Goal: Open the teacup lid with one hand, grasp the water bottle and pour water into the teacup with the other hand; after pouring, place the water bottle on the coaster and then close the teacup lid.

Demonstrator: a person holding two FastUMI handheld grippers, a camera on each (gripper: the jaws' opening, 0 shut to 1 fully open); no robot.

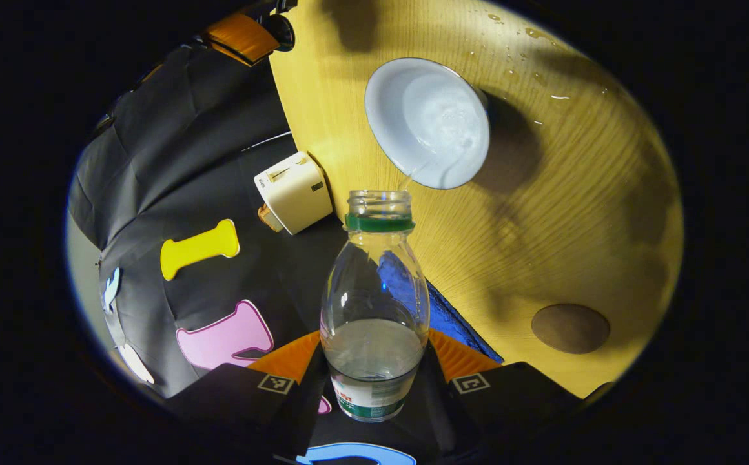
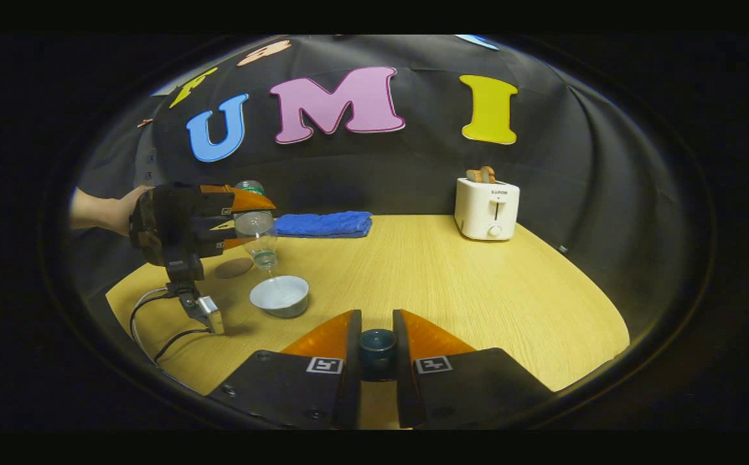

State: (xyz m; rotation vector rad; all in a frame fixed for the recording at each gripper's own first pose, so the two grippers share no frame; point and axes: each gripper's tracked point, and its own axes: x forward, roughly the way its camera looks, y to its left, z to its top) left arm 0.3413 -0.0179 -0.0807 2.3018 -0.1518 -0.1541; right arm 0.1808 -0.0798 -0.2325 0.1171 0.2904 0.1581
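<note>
From the right gripper view, I see the white round teacup (image 2: 279,296) on the wooden table (image 2: 452,284) at ten o'clock, the brown round coaster (image 2: 234,267) behind it, the folded blue towel (image 2: 324,224) at eleven, the white toaster (image 2: 487,208) at one.

The left gripper view rode high and tipped steeply down, looking along the held water bottle (image 1: 375,303) onto the counter (image 1: 574,213), with the teacup (image 1: 427,123) close below the bottle's mouth. The right gripper view sat low and near level over the counter (image 2: 465,284), facing the booth's back wall, with the left tool (image 2: 245,223) and teacup (image 2: 279,296) farther off at its left. Both views shared the teacup, bottle, coaster (image 1: 570,328), blue towel (image 2: 324,224) and toaster (image 2: 487,208).
</note>
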